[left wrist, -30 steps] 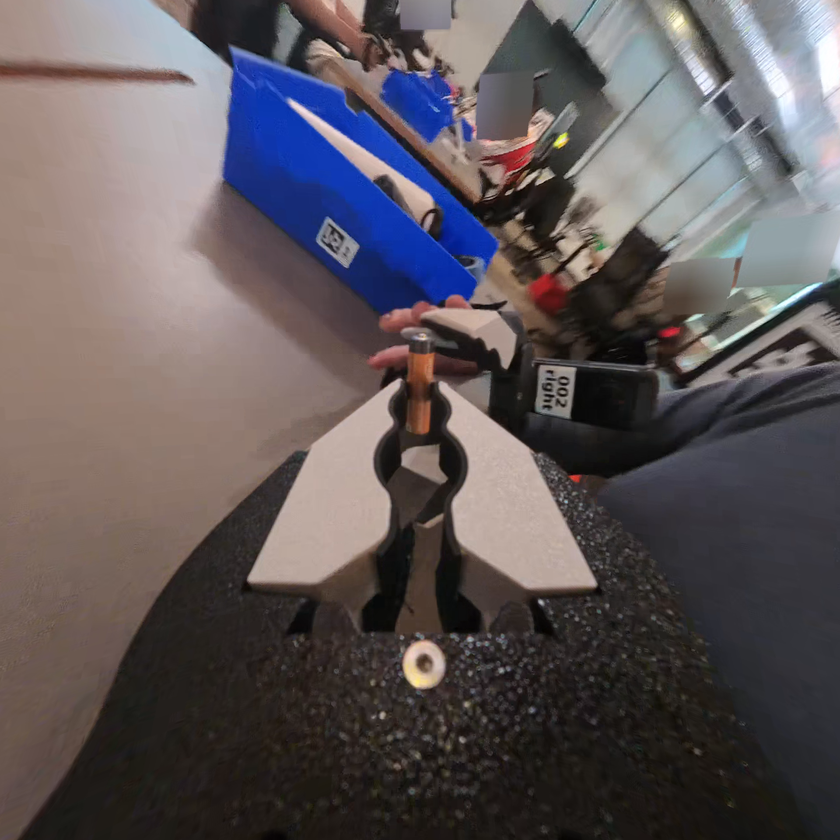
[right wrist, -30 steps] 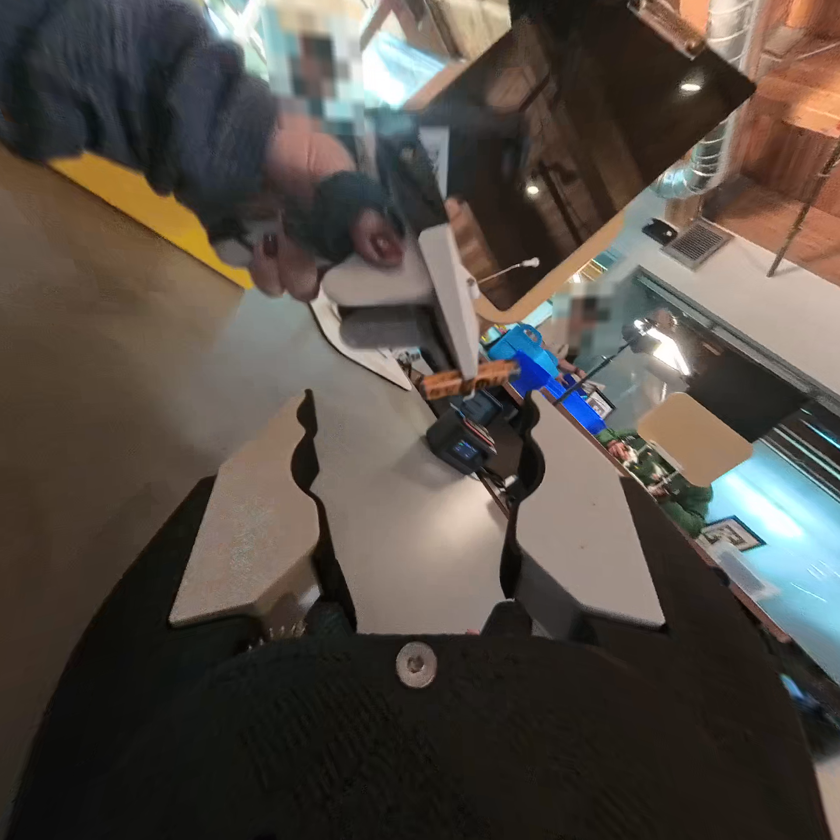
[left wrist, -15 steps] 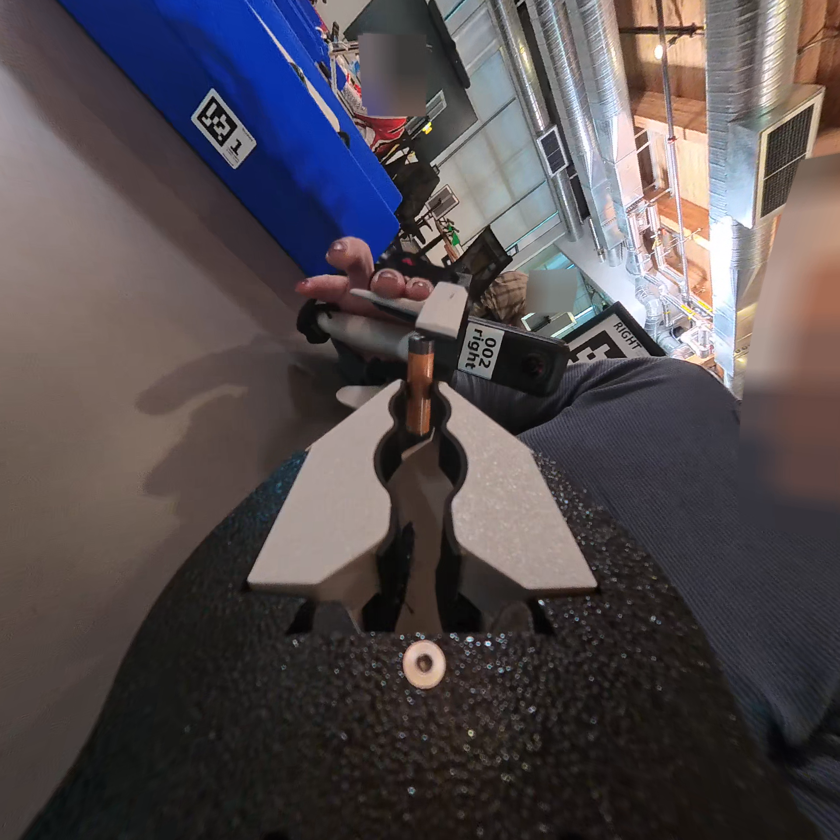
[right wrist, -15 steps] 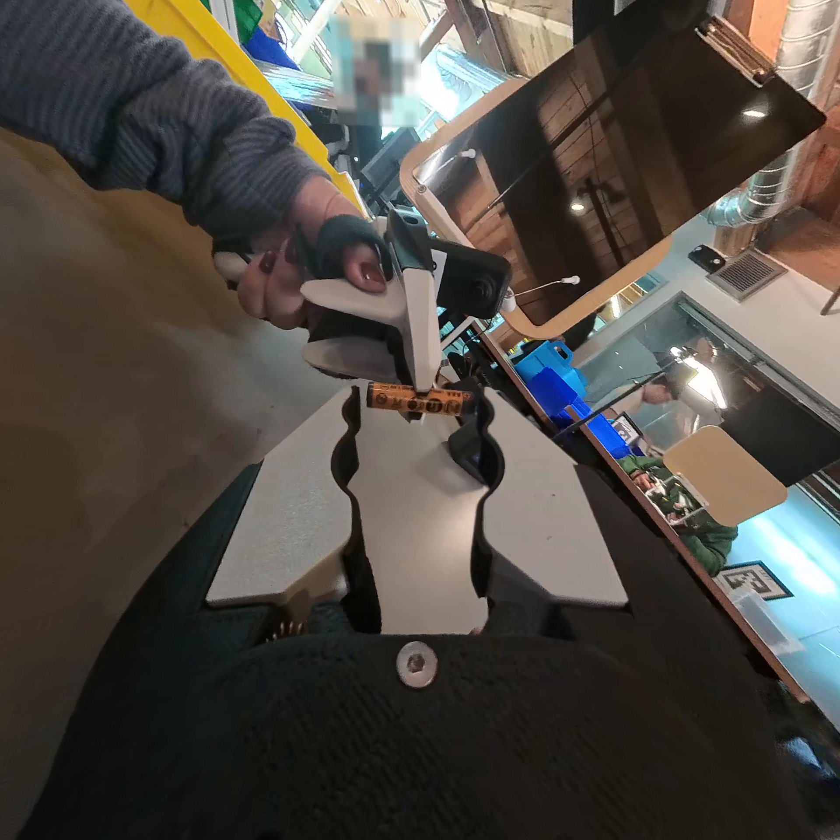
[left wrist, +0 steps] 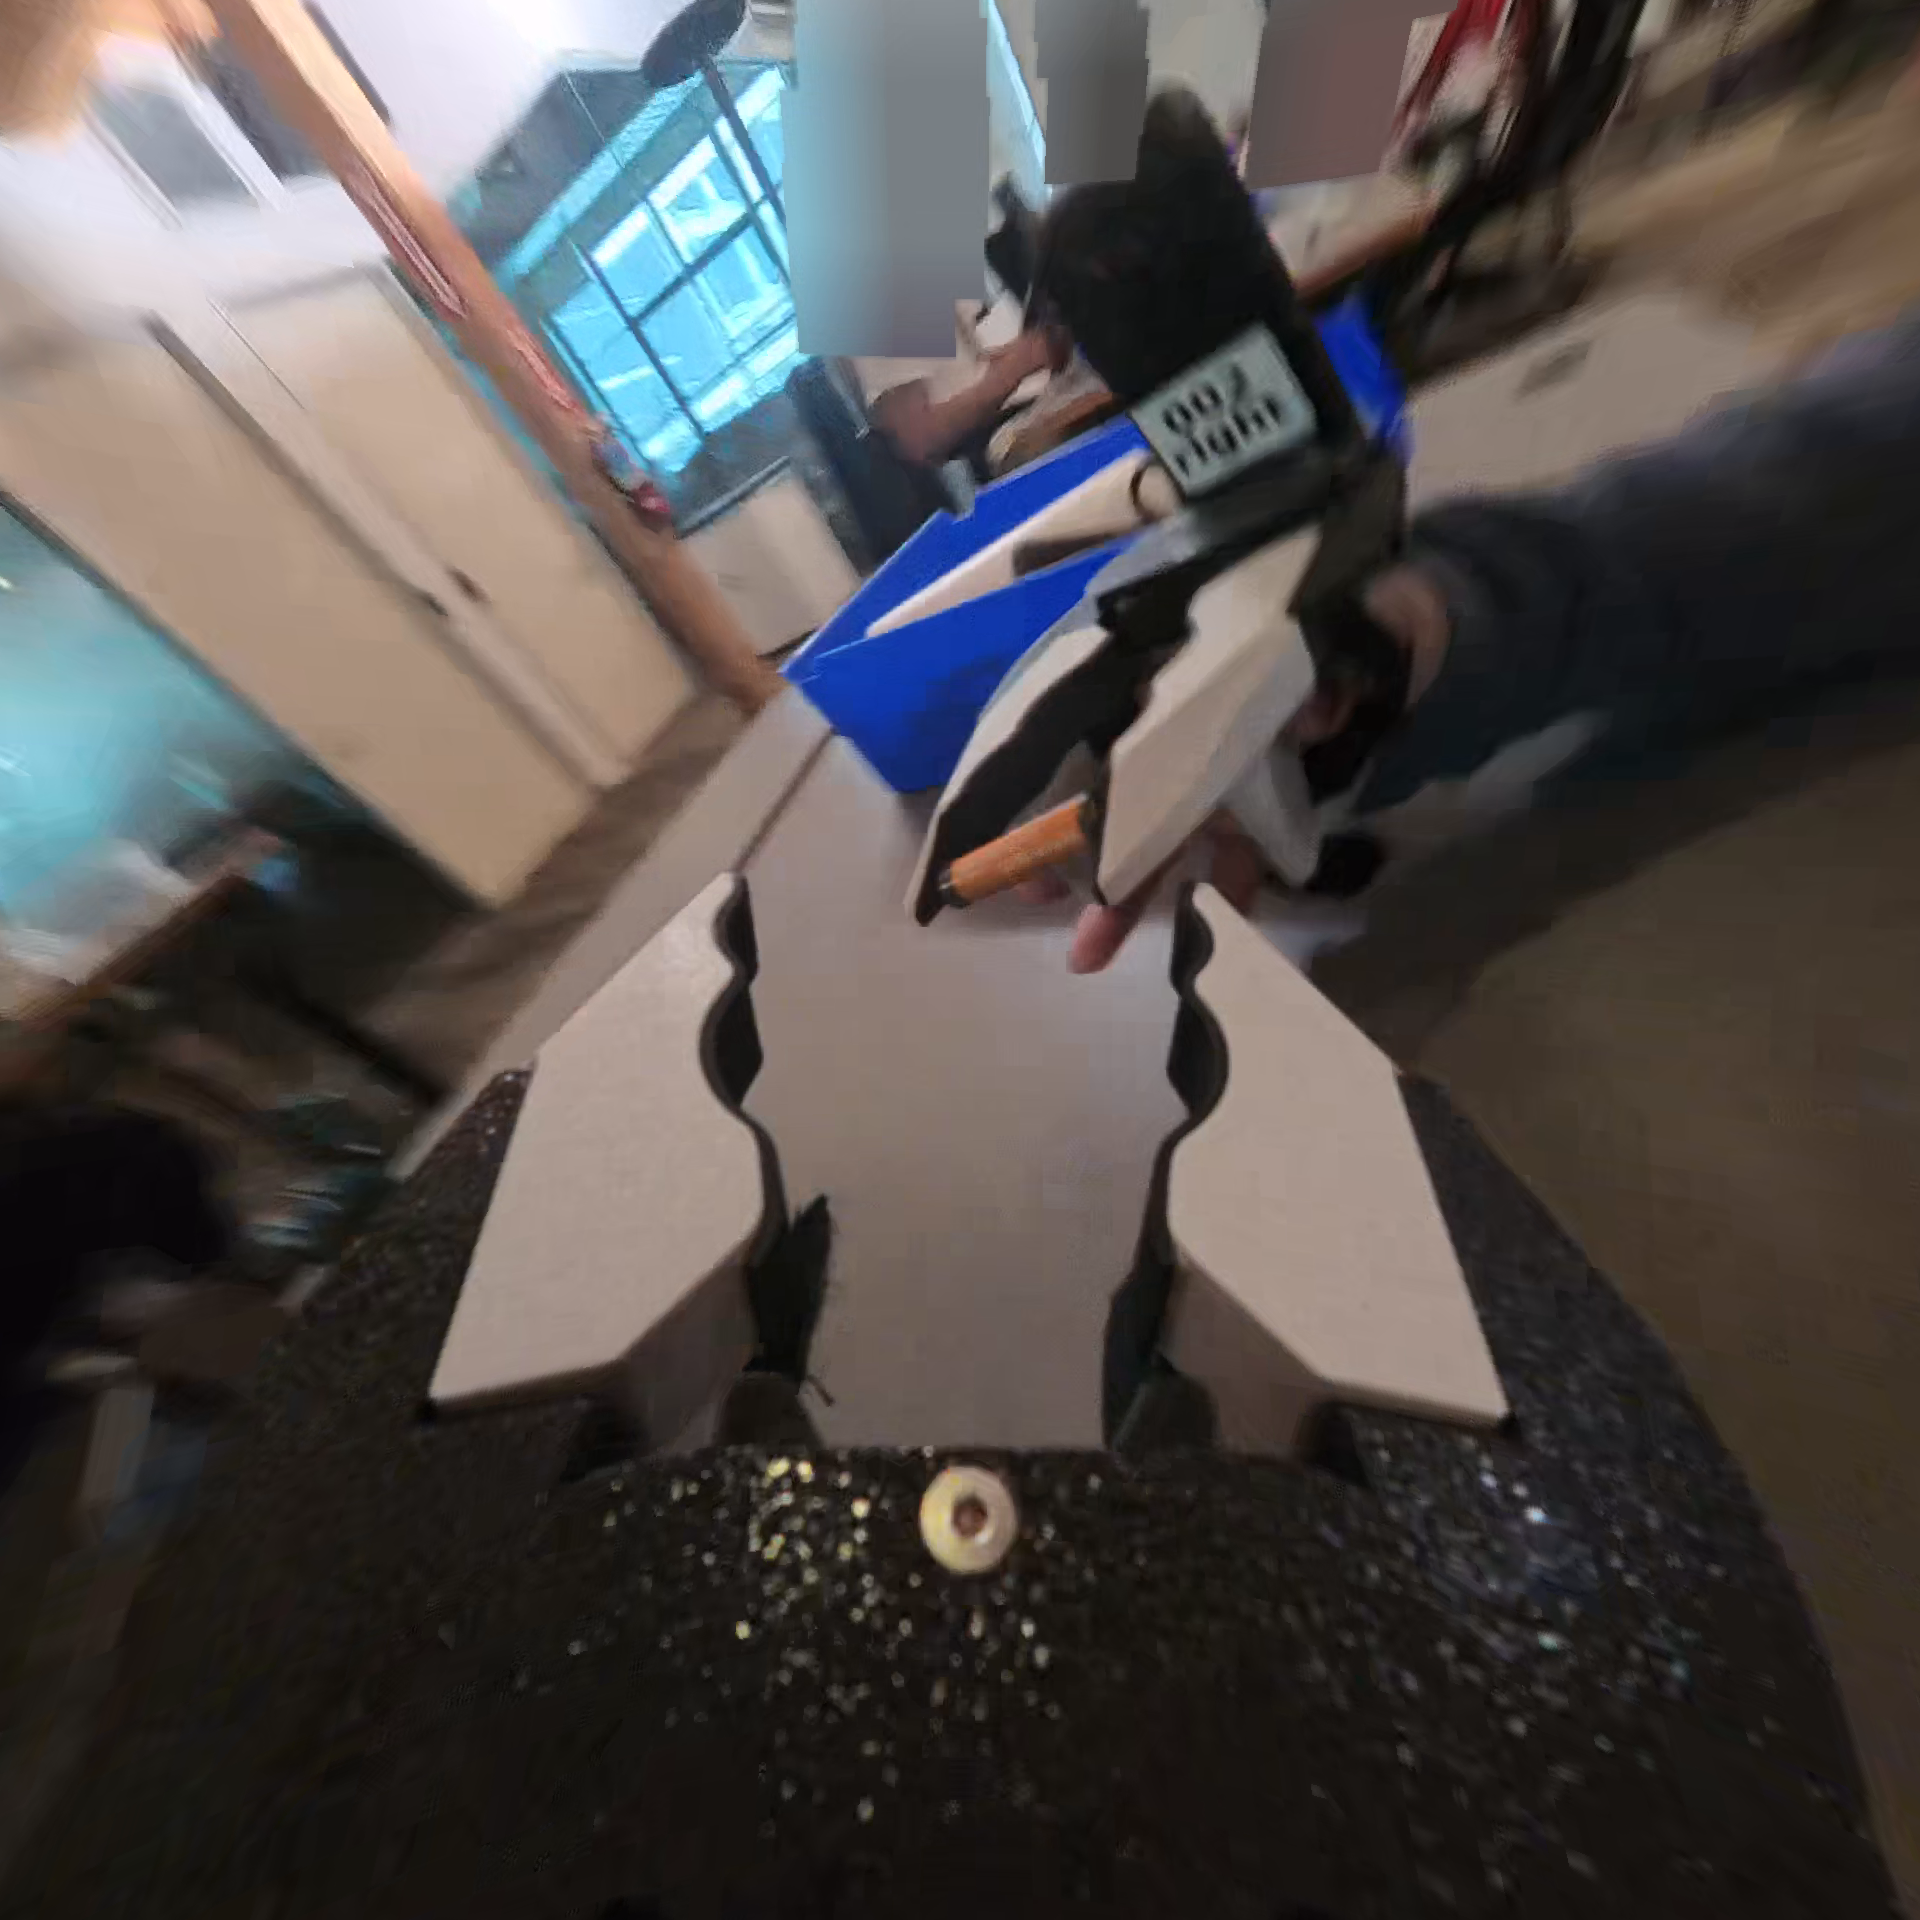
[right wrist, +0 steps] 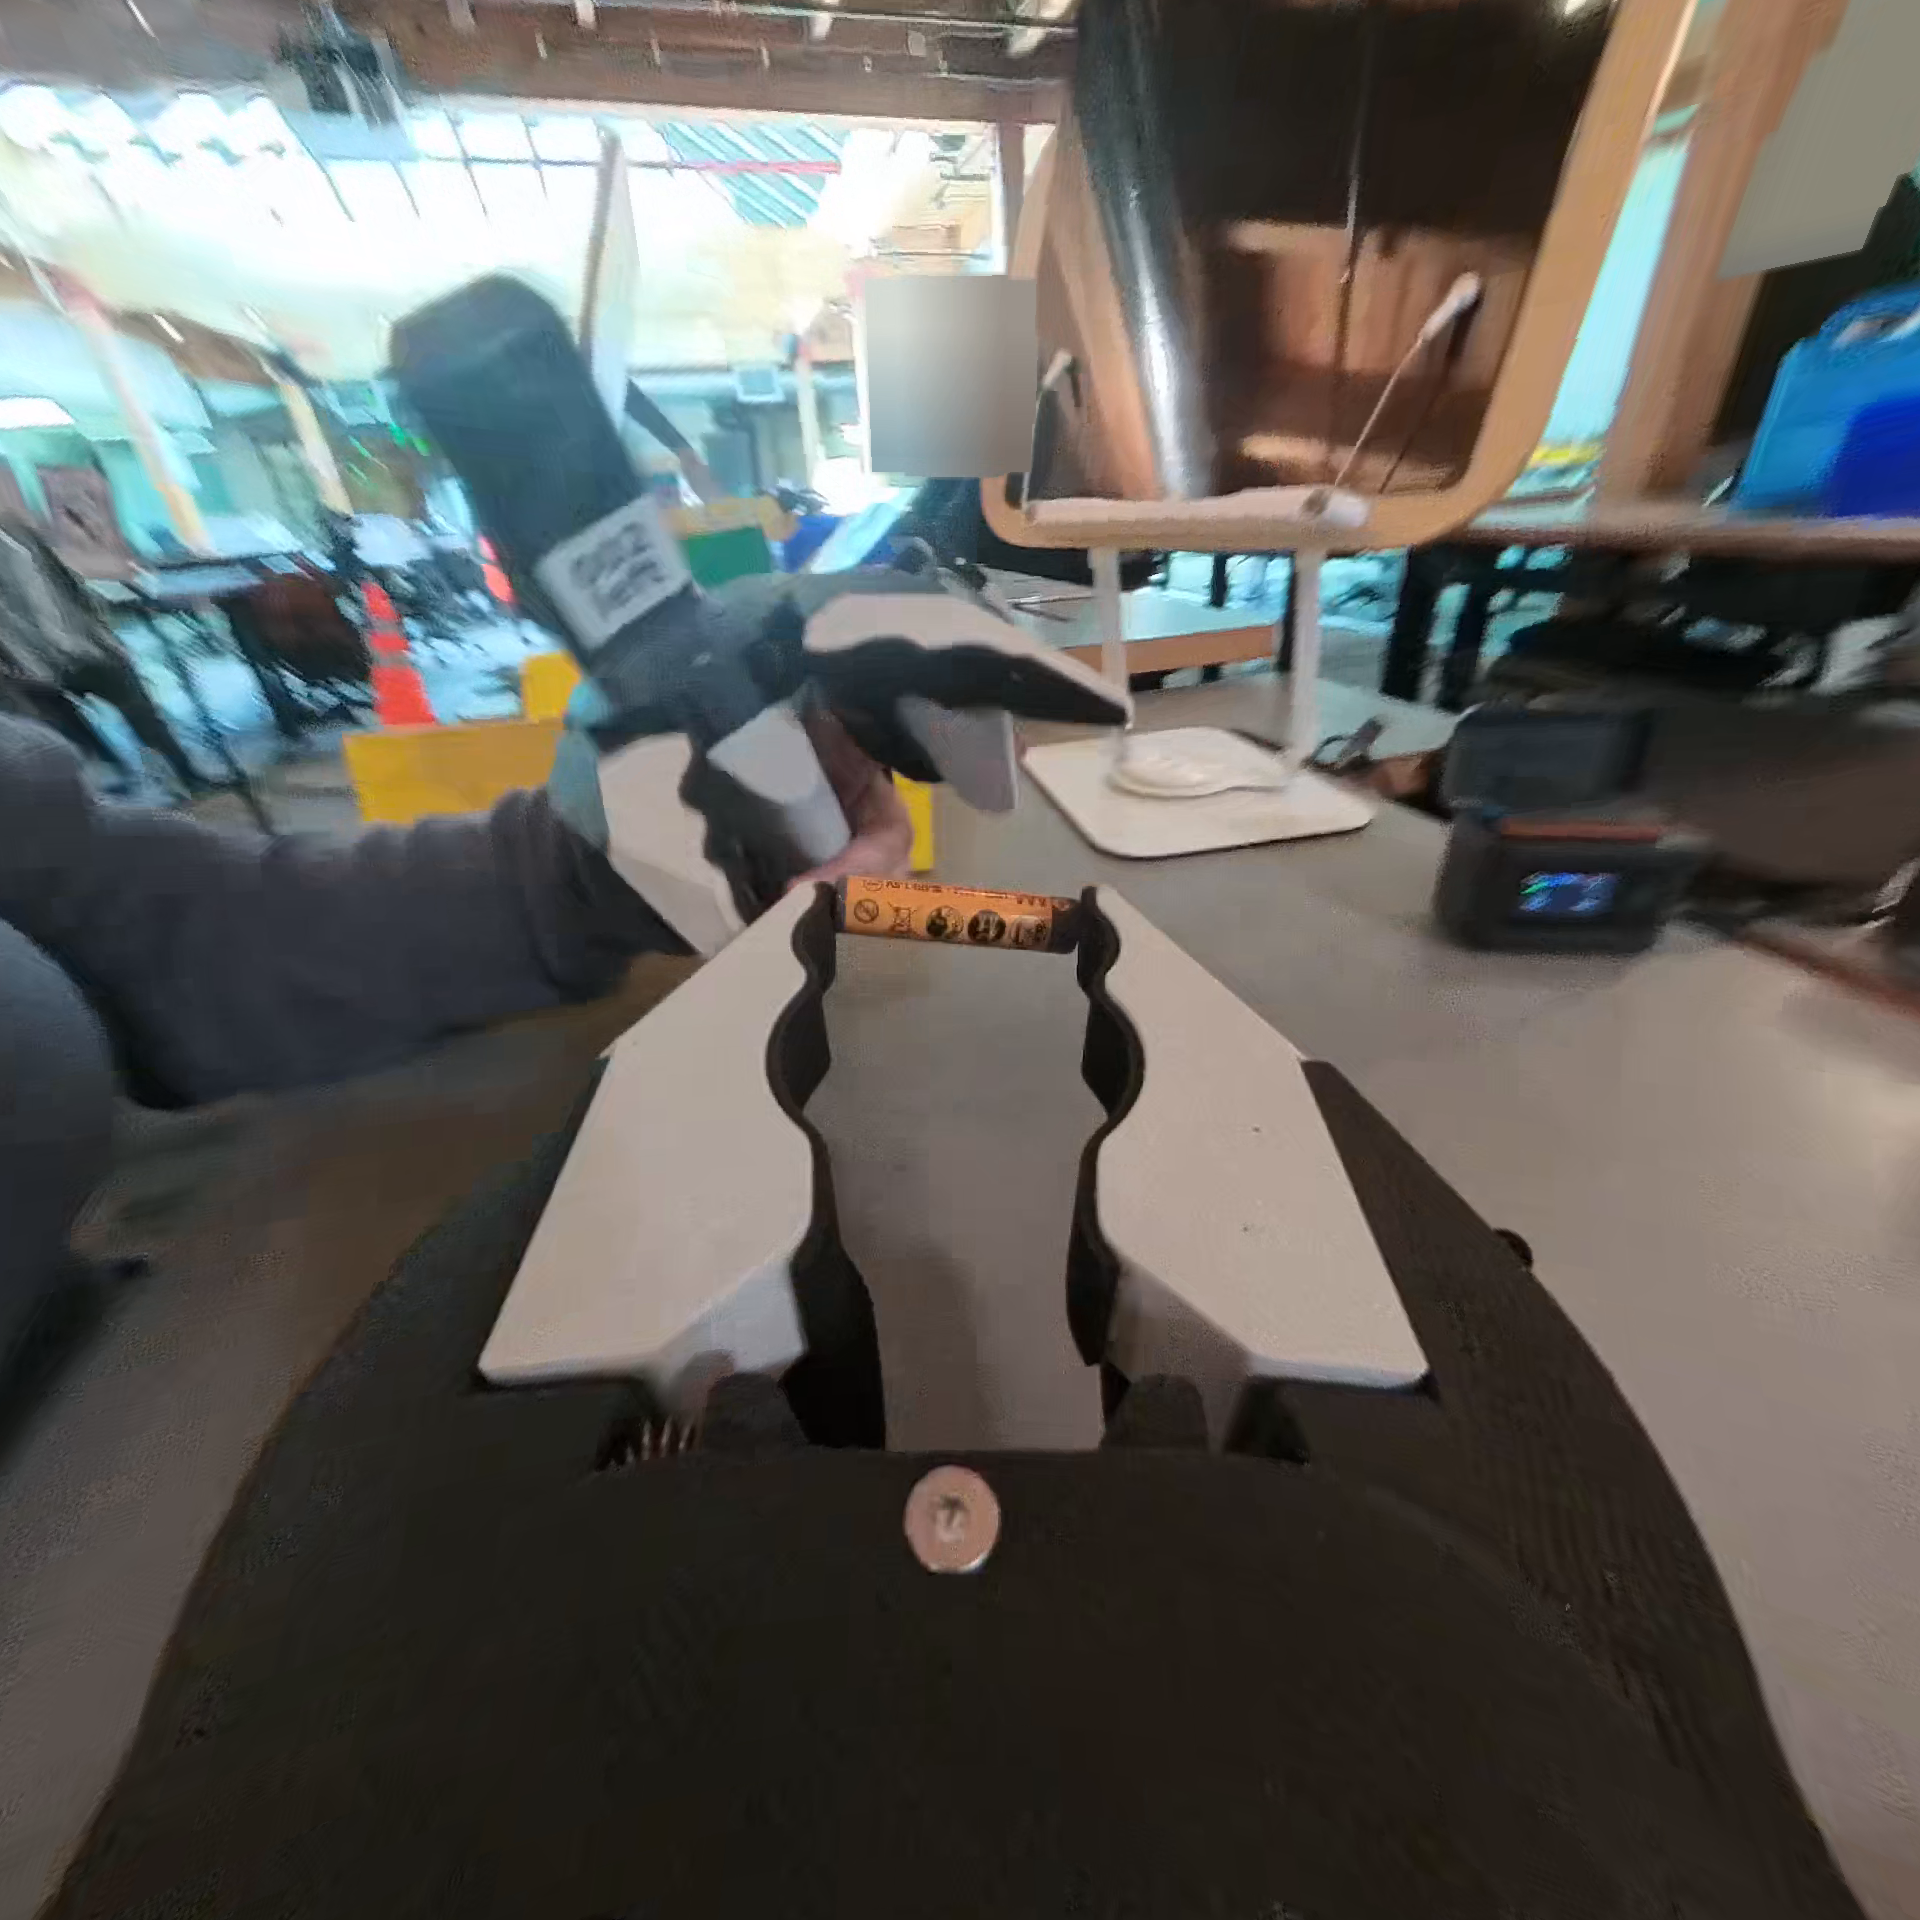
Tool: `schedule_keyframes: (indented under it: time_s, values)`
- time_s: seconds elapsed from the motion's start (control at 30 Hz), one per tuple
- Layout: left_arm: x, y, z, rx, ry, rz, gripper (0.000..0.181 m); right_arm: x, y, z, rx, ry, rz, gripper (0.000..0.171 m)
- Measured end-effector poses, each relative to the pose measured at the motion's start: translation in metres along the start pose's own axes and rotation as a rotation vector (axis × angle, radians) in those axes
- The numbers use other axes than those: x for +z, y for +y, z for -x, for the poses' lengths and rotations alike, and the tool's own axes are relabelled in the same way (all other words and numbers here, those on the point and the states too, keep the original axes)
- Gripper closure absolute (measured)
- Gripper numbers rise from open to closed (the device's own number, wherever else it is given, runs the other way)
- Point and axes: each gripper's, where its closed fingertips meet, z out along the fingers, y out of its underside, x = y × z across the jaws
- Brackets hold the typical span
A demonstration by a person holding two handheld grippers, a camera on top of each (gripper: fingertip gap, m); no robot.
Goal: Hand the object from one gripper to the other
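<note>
Right tongs [right wrist: 958,920] pinch the battery [right wrist: 956,916] end to end at their tips; left tongs [left wrist: 961,935] spread, empty. Keep squeezing evenly.

Left wrist view is motion-blurred: room behind the blue bin [left wrist: 940,686] smeared, unreadable. Battery [left wrist: 1018,860] right end hidden behind a finger of the right gripper [left wrist: 1013,878]. Sleeve [left wrist: 1714,540] right of the bin cut by the frame edge. Right wrist view: device [right wrist: 1558,883] right of the battery, screen too blurred to tell.
</note>
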Motion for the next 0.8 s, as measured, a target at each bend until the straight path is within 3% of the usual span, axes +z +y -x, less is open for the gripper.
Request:
schedule_keyframes:
  time_s: [0.17,0.27,0.33,0.43,0.5,0.6,0.67,0.73,0.8]
  values:
    - [0.011,0.003,-0.021,0.347,-0.033,0.081,0.132,0.002,0.003,0.010,0.199,-0.118,0.001,0.126]
    - [0.010,-0.003,-0.015,0.422,-0.110,0.053,0.172,0.002,0.001,0.013,0.205,-0.133,-0.002,0.126]
    - [0.010,-0.004,-0.007,0.359,-0.149,0.060,0.173,0.002,-0.003,0.009,0.149,-0.090,-0.031,0.126]
    - [0.009,-0.005,0.009,0.070,-0.175,0.016,0.173,-0.005,-0.023,0.000,-0.061,0.041,-0.163,0.113]
    - [0.007,-0.011,0.014,-0.243,-0.106,-0.088,0.173,-0.010,-0.030,-0.002,-0.245,0.118,-0.177,0.111]
    - [0.002,-0.030,0.013,-0.788,0.157,-0.312,0.174,-0.010,-0.031,0.007,-0.525,0.187,-0.148,0.119]
    - [-0.004,-0.039,0.013,-1.118,0.379,-0.438,0.174,-0.008,-0.032,0.013,-0.600,0.199,-0.154,0.126]
    - [-0.006,-0.038,0.012,-1.288,0.483,-0.500,0.174,-0.007,-0.033,0.017,-0.643,0.210,-0.164,0.133]
    - [-0.004,-0.036,0.007,-1.341,0.524,-0.497,0.174,-0.007,-0.033,0.018,-0.672,0.219,-0.166,0.140]
